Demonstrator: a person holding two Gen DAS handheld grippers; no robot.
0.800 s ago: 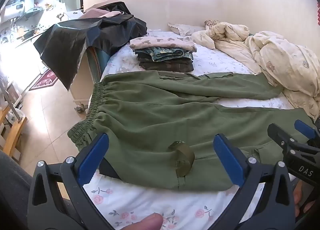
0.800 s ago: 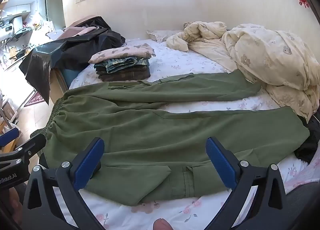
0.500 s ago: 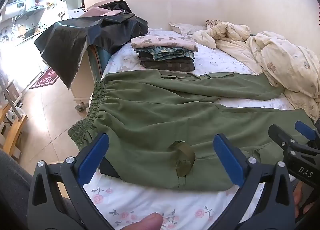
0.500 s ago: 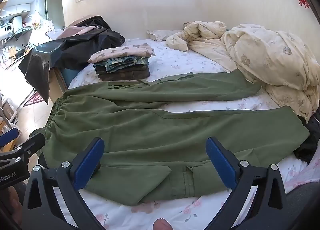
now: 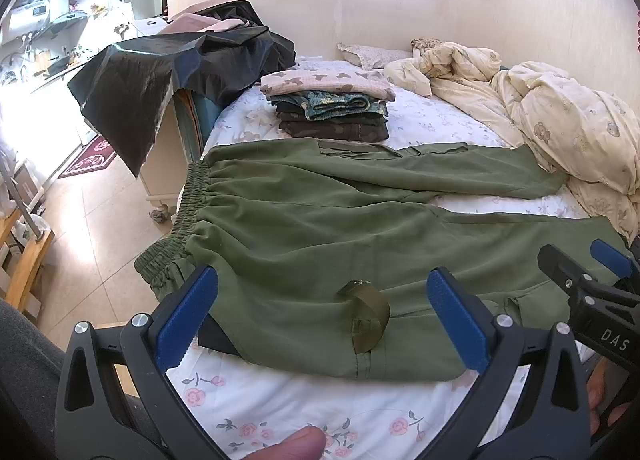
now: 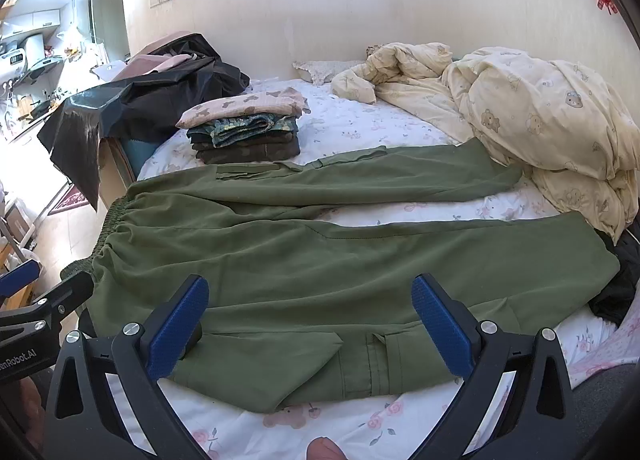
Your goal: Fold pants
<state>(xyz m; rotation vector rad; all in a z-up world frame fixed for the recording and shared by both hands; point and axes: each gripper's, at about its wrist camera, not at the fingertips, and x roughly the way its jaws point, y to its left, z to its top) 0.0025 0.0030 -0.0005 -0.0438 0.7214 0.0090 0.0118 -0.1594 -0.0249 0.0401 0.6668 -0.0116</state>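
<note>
Nothing visibly shifted since the earlier frames, olive green pants (image 5: 328, 220) spread flat on floral bed sheet (image 5: 280, 408), elastic waistband at bed's left edge, legs apart, left gripper (image 5: 322, 302) and right gripper (image 6: 310, 310) spread wide and empty, hovering above near leg.

Green pants (image 5: 340, 228) spread flat on bed (image 5: 280, 404); left gripper (image 5: 322, 316) jaws wide, above near edge, holding nothing.

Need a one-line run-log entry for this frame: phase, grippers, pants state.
phase: pre-grasp | left gripper: open, empty | right gripper: open, empty | pants: flat on bed, unfolded, legs apart | stack: beyond pants
</note>
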